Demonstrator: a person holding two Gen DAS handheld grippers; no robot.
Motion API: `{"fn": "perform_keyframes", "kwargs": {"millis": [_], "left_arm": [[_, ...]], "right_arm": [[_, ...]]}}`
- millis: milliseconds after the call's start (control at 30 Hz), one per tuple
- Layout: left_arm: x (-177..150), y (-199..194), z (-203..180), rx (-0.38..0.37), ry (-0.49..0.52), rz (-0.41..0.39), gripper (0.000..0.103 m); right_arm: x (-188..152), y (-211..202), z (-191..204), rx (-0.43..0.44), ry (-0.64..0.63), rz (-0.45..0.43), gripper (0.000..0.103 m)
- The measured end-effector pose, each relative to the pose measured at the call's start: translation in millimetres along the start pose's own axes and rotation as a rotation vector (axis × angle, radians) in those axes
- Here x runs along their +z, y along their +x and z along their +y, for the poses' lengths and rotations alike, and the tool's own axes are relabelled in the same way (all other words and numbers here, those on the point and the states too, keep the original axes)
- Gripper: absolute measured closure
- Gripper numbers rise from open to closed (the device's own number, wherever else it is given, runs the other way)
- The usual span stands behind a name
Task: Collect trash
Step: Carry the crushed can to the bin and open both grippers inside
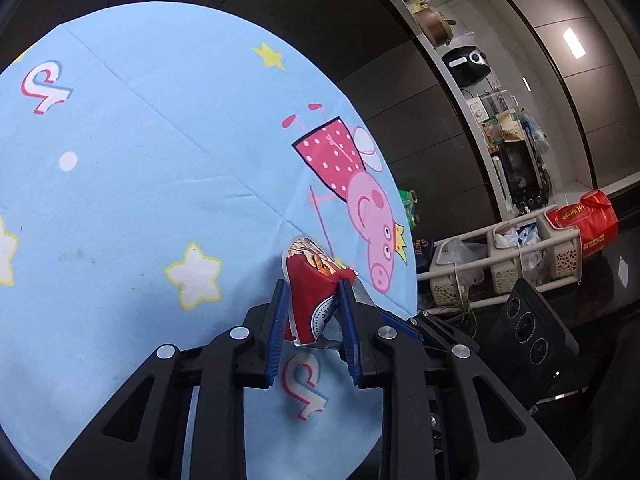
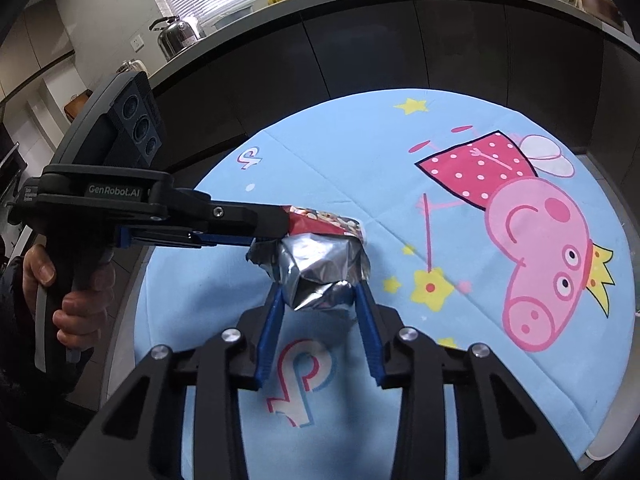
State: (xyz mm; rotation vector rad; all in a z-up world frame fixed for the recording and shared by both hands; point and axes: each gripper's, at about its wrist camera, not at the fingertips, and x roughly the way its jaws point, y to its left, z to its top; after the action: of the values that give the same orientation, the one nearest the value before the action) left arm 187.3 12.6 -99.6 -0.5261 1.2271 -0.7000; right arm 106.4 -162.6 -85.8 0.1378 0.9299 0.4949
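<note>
Right gripper point(image 2: 319, 294): blue ribbed pads pinch crumpled silver foil inner of snack bag point(image 2: 320, 256). Left gripper point(image 1: 312, 300) narrowed onto bag's glossy red printed end; round label, text unreadable. Bag's long axis runs gripper to gripper, lifted near middle of round tablecloth point(image 2: 460, 352), soft blue fabric, pig cartoon. Left housing reads "GenRobot.AI".

The blue tablecloth point(image 2: 400, 184) is bare and open on nearly all sides. Only the crumpled snack bag point(image 2: 320, 264) stands in the middle. The left gripper point(image 2: 280, 228) reaches in from the left side and blocks that way to the bag.
</note>
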Motion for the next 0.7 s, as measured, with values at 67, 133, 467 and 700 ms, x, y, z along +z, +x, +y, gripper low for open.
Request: {"fn": "perform_keyframes", "kwargs": {"millis": [67, 133, 467, 700], "left_arm": [[-1, 1, -15, -0.002, 0.034, 0.003, 0.080], [-2, 2, -31, -0.004, 0.071, 0.006, 0.080], [-5, 35, -114, -0.023, 0.229, 0.053, 0.081], [-9, 82, -170, -0.035, 0.321, 0.117, 0.081]], "right_arm": [[-2, -12, -5, 0.003, 0.015, -0.022, 0.066], [-4, -26, -12, 0.008, 0.039, -0.046, 0.066], [-24, -95, -56, -0.031, 0.124, -0.172, 0.067], [-50, -139, -98, -0.087, 0.207, -0.241, 0.067]]}}
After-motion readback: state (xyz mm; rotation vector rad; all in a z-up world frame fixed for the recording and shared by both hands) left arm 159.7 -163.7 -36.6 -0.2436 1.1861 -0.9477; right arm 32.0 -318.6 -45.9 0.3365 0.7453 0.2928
